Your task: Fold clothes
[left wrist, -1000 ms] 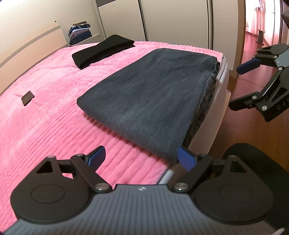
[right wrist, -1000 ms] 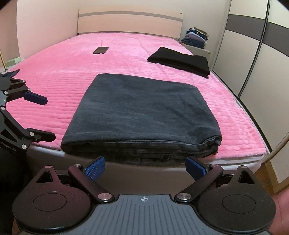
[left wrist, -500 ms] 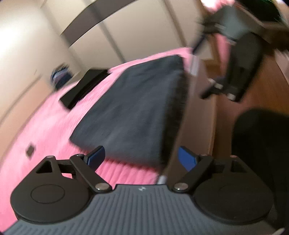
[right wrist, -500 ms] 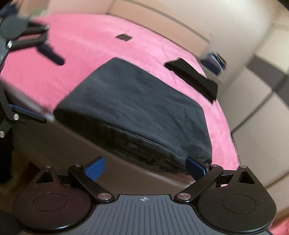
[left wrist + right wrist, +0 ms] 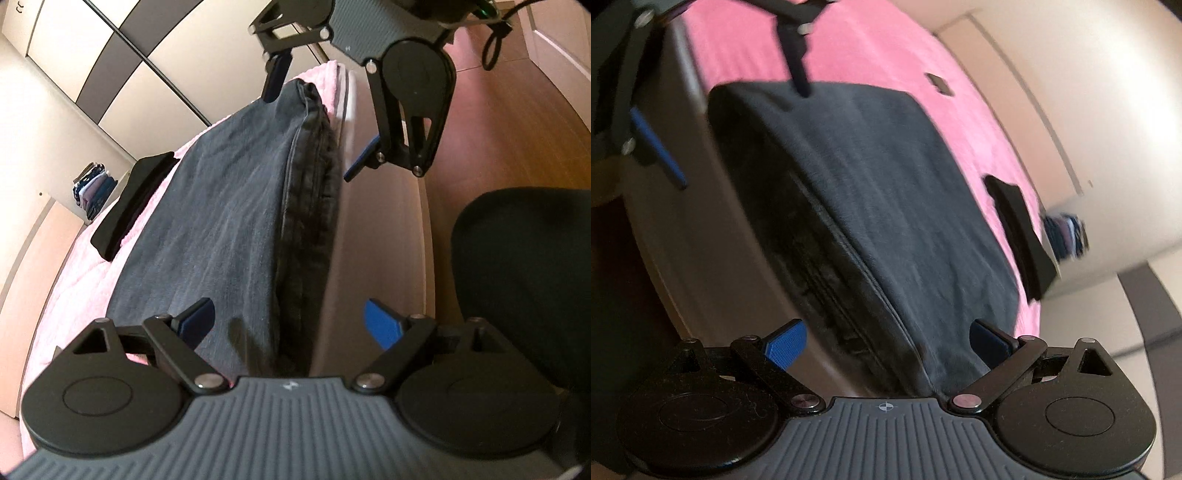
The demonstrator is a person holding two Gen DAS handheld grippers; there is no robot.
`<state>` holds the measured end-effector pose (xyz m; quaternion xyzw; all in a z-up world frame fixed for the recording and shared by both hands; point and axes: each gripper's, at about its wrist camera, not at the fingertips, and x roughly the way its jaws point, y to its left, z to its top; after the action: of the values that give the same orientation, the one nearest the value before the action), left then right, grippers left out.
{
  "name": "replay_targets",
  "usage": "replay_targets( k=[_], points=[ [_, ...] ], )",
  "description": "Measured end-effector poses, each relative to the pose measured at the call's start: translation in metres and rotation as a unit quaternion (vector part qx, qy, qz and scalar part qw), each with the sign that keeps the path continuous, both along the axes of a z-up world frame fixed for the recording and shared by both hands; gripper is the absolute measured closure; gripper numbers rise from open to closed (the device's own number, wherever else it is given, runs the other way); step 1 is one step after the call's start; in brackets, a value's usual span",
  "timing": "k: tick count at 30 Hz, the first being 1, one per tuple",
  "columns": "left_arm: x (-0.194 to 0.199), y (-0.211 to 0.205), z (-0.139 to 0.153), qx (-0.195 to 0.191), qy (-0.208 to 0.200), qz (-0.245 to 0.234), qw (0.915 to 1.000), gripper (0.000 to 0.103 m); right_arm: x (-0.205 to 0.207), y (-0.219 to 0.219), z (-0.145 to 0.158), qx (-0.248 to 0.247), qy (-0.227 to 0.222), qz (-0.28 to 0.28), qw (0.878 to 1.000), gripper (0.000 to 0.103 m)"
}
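Note:
A folded dark grey garment (image 5: 229, 221) lies at the foot edge of the pink bed (image 5: 74, 280); it also shows in the right wrist view (image 5: 886, 192). My left gripper (image 5: 291, 326) is open, rolled sideways, its jaws straddling the near corner of the garment's folded edge. My right gripper (image 5: 886, 339) is open, also rolled, its jaws straddling the other corner. Each gripper shows in the other's view: the right gripper (image 5: 314, 122) and the left gripper (image 5: 735, 122).
A folded black garment (image 5: 136, 206) lies further up the bed (image 5: 1019, 236). A small dark phone (image 5: 938, 83) lies on the pink cover. A stack of folded clothes (image 5: 94, 188) sits by the headboard. Wardrobe doors, wooden floor and a dark clothed leg (image 5: 524, 280) are near.
Both grippers have rolled sideways and moved in close to the garment's front edge, one at each corner. The garment has not moved.

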<state>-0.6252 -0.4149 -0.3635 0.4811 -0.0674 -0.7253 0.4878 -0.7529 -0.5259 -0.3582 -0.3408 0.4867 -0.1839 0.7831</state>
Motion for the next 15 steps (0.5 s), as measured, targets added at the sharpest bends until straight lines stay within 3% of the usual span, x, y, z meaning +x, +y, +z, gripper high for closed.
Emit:
replay_targets(
  k=[2, 4, 6, 10, 14, 15],
  points=[
    [0.0, -0.004, -0.003, 0.0, -0.001, 0.001, 1.0, 0.017, 0.002, -0.004, -0.007, -0.008, 0.014, 0.023, 1.0, 0.006],
    [0.0, -0.006, -0.004, 0.001, 0.0, 0.002, 1.0, 0.017, 0.004, -0.009, -0.009, -0.003, 0.026, 0.042, 0.999, 0.013],
    [-0.001, -0.007, -0.005, 0.001, 0.001, 0.004, 1.0, 0.017, 0.004, -0.016, -0.004, 0.024, 0.032, 0.047, 0.998, 0.036],
    [-0.004, -0.009, -0.004, -0.008, -0.004, 0.003, 0.9999, 0.016, 0.004, -0.024, 0.003, 0.054, 0.039, 0.057, 0.996, 0.052],
    [-0.01, -0.007, 0.0, -0.032, -0.025, 0.004, 0.9992, 0.015, 0.003, -0.036, 0.024, 0.077, 0.012, 0.041, 0.996, 0.07],
    [-0.012, -0.006, 0.0, -0.039, -0.032, 0.004, 0.9987, 0.014, 0.002, -0.039, 0.03, 0.081, 0.003, 0.037, 0.996, 0.071]
  ],
)
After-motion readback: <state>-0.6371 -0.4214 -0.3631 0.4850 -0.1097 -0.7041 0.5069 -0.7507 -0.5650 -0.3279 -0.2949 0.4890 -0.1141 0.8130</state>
